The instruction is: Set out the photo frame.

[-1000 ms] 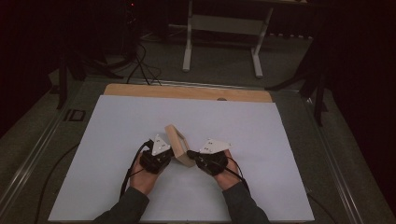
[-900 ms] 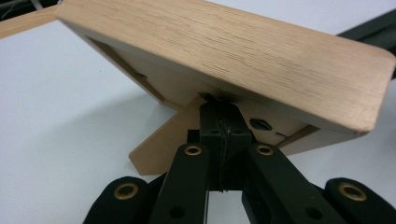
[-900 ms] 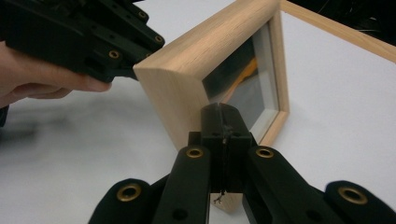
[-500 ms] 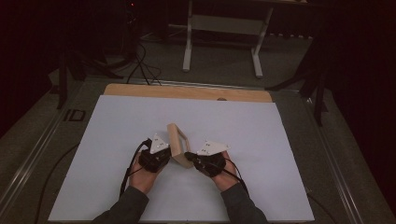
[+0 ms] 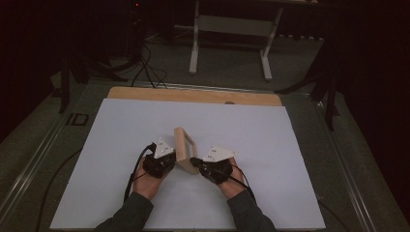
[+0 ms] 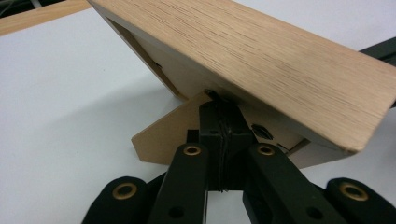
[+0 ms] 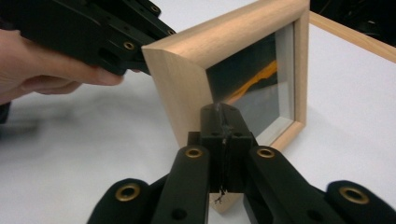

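— What's around the work surface?
— A white sheet covers the table; a wooden strip shows along its 12 o'clock edge. Grey floor lies beyond.
— Any furniture?
— A white stand with two legs at 12 o'clock. Black cables trail on the floor at 11 o'clock.
— And the light?
— Dim. The room goes dark at 3 and 9 o'clock.

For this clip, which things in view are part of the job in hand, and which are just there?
Part of the job:
- wooden picture frame, standing on the table
- its fold-out back stand
- left claw, shut, behind the frame
- right claw, shut, at its glass front

Just there:
- white table sheet
- wooden board at the far edge
- metal stand on the floor beyond
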A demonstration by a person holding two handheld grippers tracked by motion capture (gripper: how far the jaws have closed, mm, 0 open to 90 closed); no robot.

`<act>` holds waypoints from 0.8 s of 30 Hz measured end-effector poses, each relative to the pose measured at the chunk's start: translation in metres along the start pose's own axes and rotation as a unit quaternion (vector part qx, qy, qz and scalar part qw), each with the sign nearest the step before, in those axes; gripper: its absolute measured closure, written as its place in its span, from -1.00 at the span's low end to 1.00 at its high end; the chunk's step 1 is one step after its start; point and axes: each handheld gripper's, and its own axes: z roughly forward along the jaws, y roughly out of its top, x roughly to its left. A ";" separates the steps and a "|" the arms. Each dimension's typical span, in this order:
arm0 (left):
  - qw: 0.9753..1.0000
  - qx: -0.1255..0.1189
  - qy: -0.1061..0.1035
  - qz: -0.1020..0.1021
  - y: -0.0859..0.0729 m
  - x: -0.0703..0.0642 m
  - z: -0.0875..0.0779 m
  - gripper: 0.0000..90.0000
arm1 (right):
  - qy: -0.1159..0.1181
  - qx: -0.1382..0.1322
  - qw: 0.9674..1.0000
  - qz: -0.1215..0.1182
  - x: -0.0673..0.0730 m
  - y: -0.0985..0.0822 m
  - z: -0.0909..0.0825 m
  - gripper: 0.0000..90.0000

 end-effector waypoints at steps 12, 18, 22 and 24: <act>1.000 -0.014 0.016 -0.019 0.001 0.009 -0.010 0.66 | -0.008 0.000 1.000 -0.003 -0.002 0.000 -0.001 0.74; 0.999 -0.026 0.017 -0.025 0.005 0.013 -0.018 0.45 | -0.011 -0.002 1.000 0.000 -0.003 0.000 -0.002 0.67; 0.999 -0.031 0.022 -0.027 0.007 0.013 -0.023 0.35 | -0.014 -0.001 1.000 0.000 -0.005 0.000 -0.003 0.64; 0.999 -0.035 0.024 -0.032 0.008 0.014 -0.024 0.33 | -0.015 -0.001 1.000 0.000 -0.005 0.000 -0.003 0.64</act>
